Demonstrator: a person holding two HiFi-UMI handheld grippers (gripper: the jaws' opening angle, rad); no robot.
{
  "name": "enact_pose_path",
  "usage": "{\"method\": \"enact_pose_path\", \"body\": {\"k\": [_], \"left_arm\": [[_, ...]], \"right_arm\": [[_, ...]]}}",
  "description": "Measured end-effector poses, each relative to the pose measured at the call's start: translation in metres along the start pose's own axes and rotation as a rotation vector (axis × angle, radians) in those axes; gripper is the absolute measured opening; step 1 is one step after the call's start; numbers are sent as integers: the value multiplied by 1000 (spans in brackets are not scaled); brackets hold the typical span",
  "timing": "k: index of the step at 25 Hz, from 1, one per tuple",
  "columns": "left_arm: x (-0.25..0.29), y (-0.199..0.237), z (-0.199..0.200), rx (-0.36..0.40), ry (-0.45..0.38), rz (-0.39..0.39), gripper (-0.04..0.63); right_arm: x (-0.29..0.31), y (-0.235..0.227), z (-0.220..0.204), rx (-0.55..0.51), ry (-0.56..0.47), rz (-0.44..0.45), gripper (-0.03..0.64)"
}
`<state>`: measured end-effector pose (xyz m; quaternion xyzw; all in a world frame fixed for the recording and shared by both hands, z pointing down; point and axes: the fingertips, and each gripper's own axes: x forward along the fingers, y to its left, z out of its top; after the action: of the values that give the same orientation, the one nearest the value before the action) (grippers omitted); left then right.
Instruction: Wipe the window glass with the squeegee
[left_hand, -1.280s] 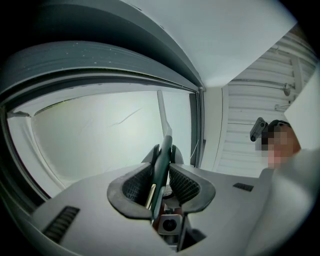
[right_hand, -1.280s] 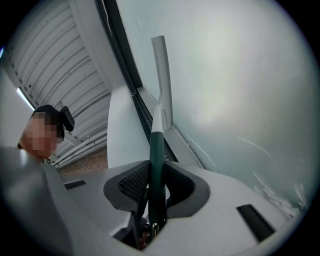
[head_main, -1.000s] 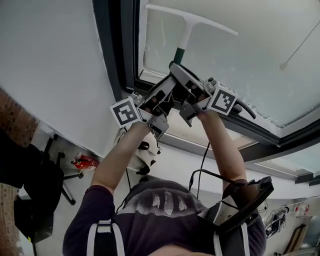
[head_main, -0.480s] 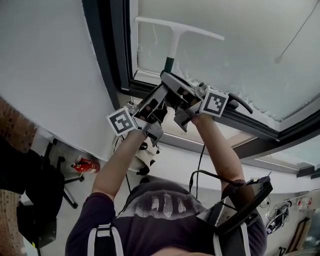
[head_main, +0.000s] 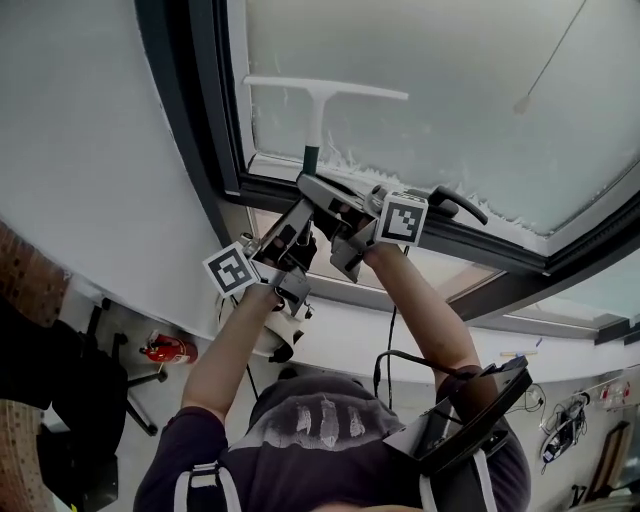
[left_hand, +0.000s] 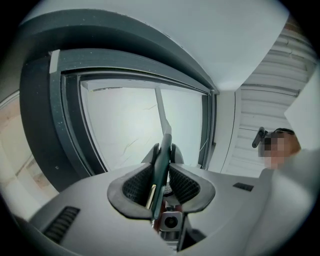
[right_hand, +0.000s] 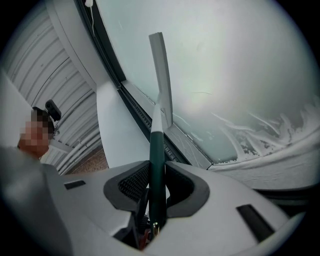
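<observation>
The squeegee has a white blade lying across the frosted window glass near its lower left corner, and a white shaft that ends in a dark green handle. Both grippers are shut on that handle, side by side below the glass. My left gripper holds it from the left, my right gripper from the right. In the left gripper view the green handle is pinched between the pads. In the right gripper view the handle runs up to the blade.
A dark window frame borders the glass at left and below. White suds cling along the glass's lower edge. A blind cord pull hangs at the right. A red fire extinguisher is on the floor. A person stands nearby.
Both grippers and the squeegee have moved down and left across the glass. The blade now lies closer to the lower frame and more level.
</observation>
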<state>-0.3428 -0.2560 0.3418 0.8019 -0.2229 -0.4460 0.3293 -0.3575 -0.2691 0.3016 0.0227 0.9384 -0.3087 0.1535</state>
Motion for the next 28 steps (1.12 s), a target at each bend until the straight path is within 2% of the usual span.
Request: {"method": "enact_pose_path", "body": {"k": [6, 13, 16, 21, 28], "left_arm": [[-6, 10, -3, -7, -3, 40, 104], [-8, 18, -7, -24, 10, 30, 104], [-3, 6, -20, -2, 35, 7, 103], [10, -20, -38, 62, 68, -54, 101], [69, -63, -83, 154, 173, -157, 101]], "right_arm": [[0, -6, -6, 36, -4, 14, 98], [-7, -22, -14, 55, -5, -35, 97], [-20, -12, -13, 11, 2, -52, 97], [-39, 18, 1, -45, -35, -17, 98], [-96, 70, 55, -196, -95, -19, 98]]}}
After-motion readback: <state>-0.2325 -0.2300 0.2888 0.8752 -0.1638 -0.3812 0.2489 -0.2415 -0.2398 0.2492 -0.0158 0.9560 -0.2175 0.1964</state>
